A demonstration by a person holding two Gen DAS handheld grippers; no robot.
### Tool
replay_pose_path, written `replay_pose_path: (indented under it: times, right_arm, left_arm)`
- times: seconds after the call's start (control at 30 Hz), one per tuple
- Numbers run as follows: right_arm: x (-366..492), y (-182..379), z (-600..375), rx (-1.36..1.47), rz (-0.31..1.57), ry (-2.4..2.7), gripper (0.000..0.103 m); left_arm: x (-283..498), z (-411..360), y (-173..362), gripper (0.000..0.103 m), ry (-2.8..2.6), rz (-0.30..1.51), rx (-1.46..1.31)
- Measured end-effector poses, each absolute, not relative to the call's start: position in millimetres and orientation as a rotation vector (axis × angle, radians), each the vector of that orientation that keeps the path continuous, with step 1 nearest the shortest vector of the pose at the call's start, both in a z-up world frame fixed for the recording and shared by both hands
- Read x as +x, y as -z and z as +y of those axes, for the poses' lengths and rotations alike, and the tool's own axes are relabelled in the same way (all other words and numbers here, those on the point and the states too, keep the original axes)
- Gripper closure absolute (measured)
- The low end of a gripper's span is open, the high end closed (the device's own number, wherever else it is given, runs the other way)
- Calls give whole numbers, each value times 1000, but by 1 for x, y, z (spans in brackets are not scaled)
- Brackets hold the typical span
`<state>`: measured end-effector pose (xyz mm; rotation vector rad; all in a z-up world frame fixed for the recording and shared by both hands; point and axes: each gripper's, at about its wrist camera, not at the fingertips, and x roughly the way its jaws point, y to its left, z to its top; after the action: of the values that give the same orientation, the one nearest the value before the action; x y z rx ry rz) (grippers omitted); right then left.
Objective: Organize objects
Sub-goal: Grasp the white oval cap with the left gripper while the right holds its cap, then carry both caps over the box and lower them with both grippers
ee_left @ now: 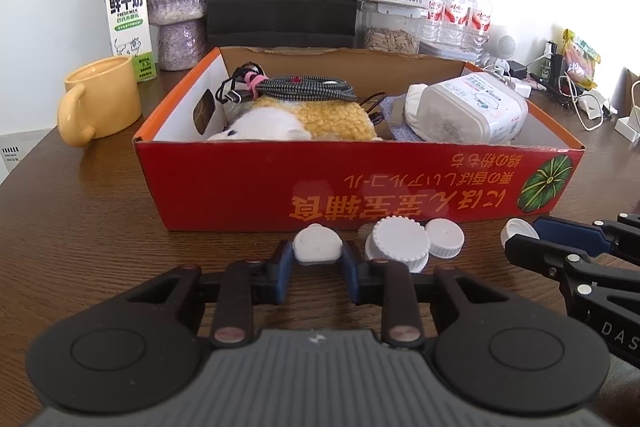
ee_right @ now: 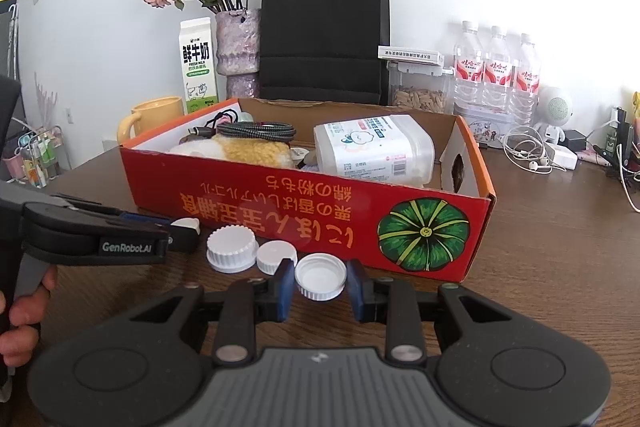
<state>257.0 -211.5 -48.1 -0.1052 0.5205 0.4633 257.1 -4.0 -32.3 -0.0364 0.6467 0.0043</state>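
Observation:
On the brown table, in front of a red cardboard box (ee_left: 248,187), lie white lids. In the left wrist view my left gripper (ee_left: 317,254) has both blue pads against a small white rounded case (ee_left: 317,246). A large ridged cap (ee_left: 398,241) and a smaller cap (ee_left: 445,237) sit just right of it. In the right wrist view my right gripper (ee_right: 321,285) is shut on an upturned white cap (ee_right: 320,277) resting on the table. The left gripper (ee_right: 188,229) shows at the left there, held by a hand. The box (ee_right: 280,211) holds a plush toy (ee_left: 304,123), a coiled cable (ee_left: 296,87) and a wipes tub (ee_left: 472,107).
Behind the box stand a yellow mug (ee_left: 100,99), a milk carton (ee_left: 128,15), a vase of dried roses (ee_left: 178,7), a black paper bag (ee_right: 324,31), a seed jar (ee_left: 390,31) and water bottles (ee_left: 456,7). Chargers and earphone cables (ee_right: 532,155) clutter the table's right side.

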Motion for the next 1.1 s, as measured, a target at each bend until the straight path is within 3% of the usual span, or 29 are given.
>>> replay_pose_path:
  times: [0.53,1.1]
  right_arm:
    - [257,19,-198,-145,424,-472,76]
    - [313,-20,-169,-173,304,-458,76]
  left_arm:
    - [242,-9,-14,75,17,506,-26]
    - [298,-11,-39,75,11,432,-37]
